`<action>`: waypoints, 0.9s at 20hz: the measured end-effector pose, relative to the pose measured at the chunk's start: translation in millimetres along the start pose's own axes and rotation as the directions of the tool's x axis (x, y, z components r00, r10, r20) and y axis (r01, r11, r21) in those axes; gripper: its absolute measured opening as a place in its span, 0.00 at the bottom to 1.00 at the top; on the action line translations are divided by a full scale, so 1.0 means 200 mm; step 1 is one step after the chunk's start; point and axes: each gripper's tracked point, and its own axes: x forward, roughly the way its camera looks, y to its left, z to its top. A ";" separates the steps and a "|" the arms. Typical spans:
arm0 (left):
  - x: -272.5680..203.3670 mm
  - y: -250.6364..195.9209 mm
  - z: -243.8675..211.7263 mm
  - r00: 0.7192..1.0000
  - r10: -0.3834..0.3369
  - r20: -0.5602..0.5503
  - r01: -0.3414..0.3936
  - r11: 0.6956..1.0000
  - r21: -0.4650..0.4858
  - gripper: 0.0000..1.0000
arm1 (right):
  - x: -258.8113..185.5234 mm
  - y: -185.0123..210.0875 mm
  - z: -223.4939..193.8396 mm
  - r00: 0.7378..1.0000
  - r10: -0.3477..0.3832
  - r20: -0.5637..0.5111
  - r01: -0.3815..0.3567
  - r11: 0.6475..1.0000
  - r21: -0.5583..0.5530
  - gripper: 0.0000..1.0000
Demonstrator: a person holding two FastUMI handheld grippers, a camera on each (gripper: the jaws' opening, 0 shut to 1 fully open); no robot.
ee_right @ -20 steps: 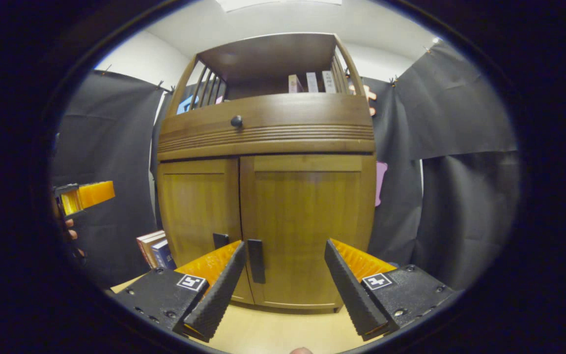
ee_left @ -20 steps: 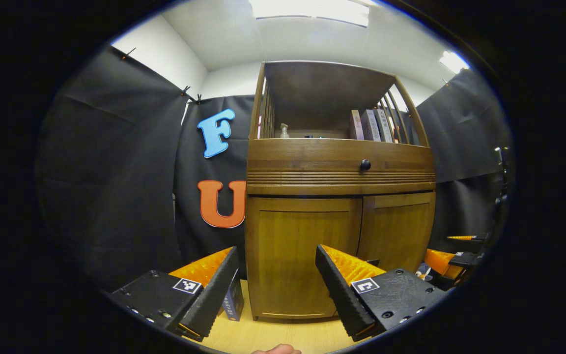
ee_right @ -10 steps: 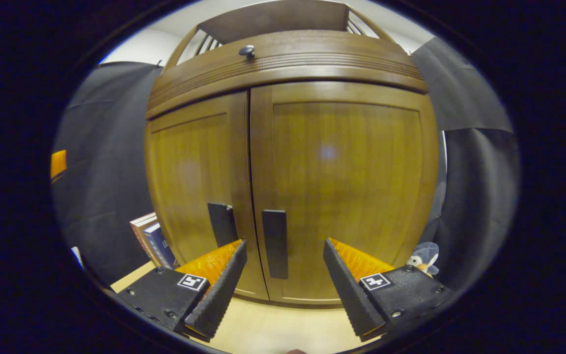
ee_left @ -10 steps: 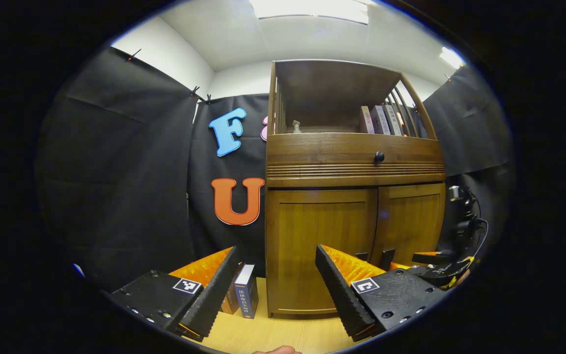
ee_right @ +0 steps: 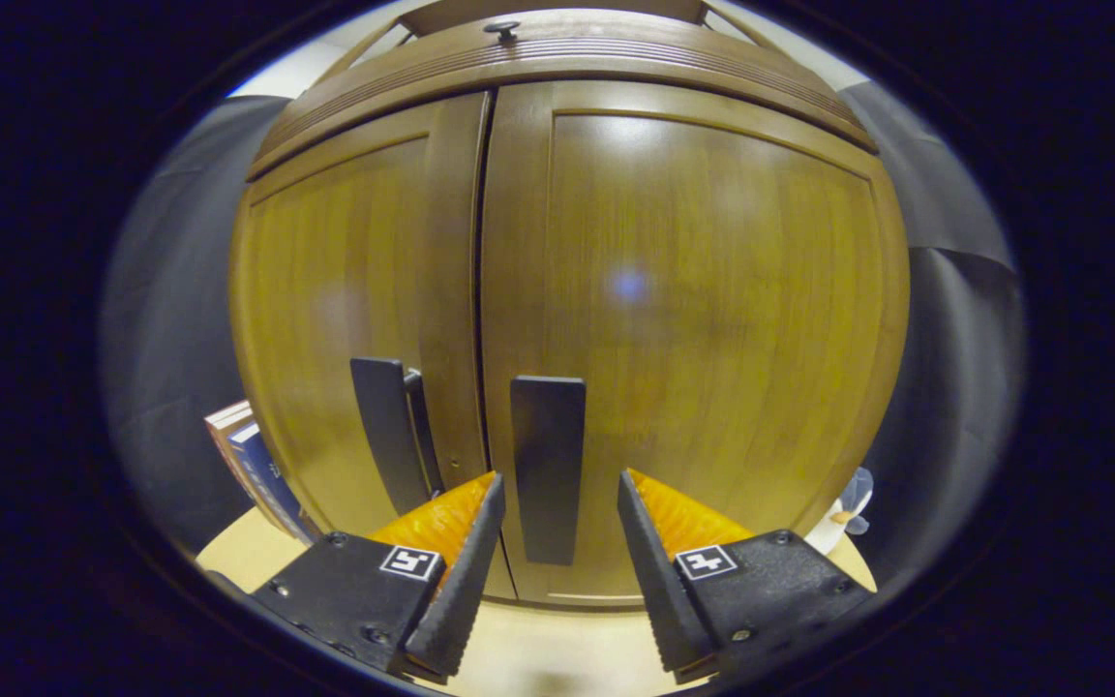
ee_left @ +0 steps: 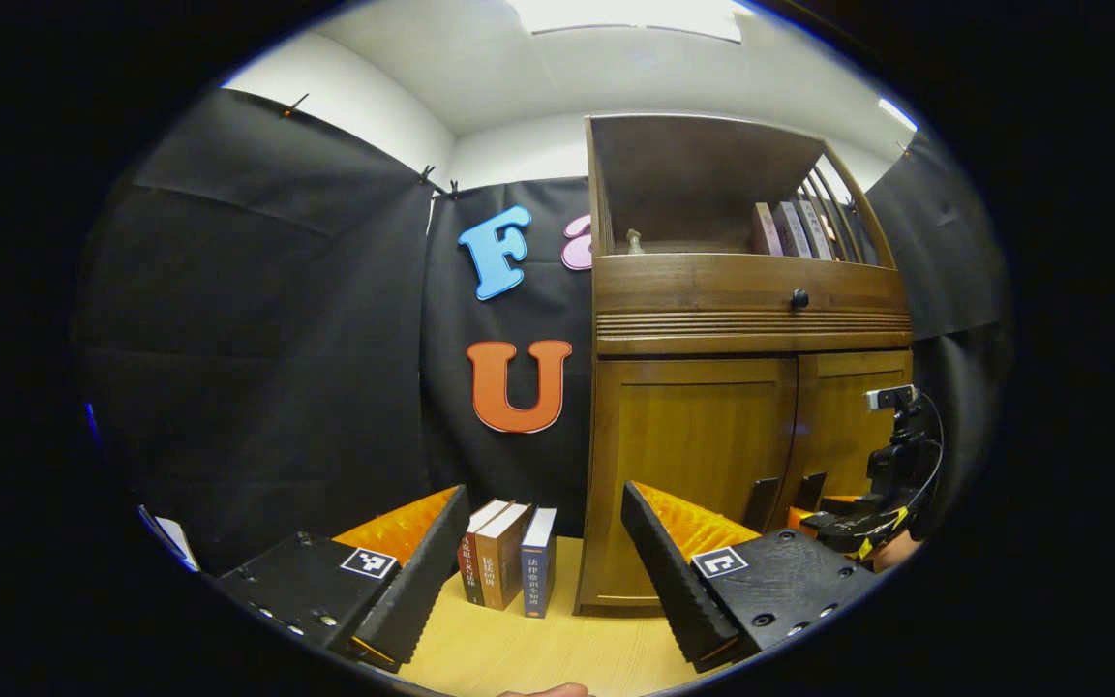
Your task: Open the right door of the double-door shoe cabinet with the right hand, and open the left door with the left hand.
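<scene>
1. The step in hand is the right door (ee_right: 693, 319): the right gripper (ee_right: 550, 542) is spread wide, straddling its handle (ee_right: 548, 465) without touching it.
2. Next, it should go forward, then clamp the handle.
3. The left gripper (ee_left: 543, 557) waits released, near the books (ee_left: 509, 566) on the worktop (ee_left: 538, 658); both doors look closed.

Right view near cabinet (ee_right: 674, 290); left view farther, leftward
</scene>
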 end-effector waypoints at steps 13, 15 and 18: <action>-0.12 -0.10 -0.04 0.999 -0.045 -0.024 0.045 0.999 0.021 0.95 | 0.07 0.03 -0.03 1.000 -0.015 -0.010 0.015 0.999 0.048 0.31; -0.12 -0.12 -0.04 0.998 -0.055 -0.026 0.056 0.998 0.025 0.95 | 0.04 0.03 -0.03 1.000 -0.007 -0.010 0.007 0.999 0.041 0.29; -0.13 -0.16 -0.07 0.997 -0.068 -0.028 0.069 0.997 0.017 0.95 | -0.02 0.03 -0.06 1.000 0.013 -0.014 -0.012 0.999 0.043 0.28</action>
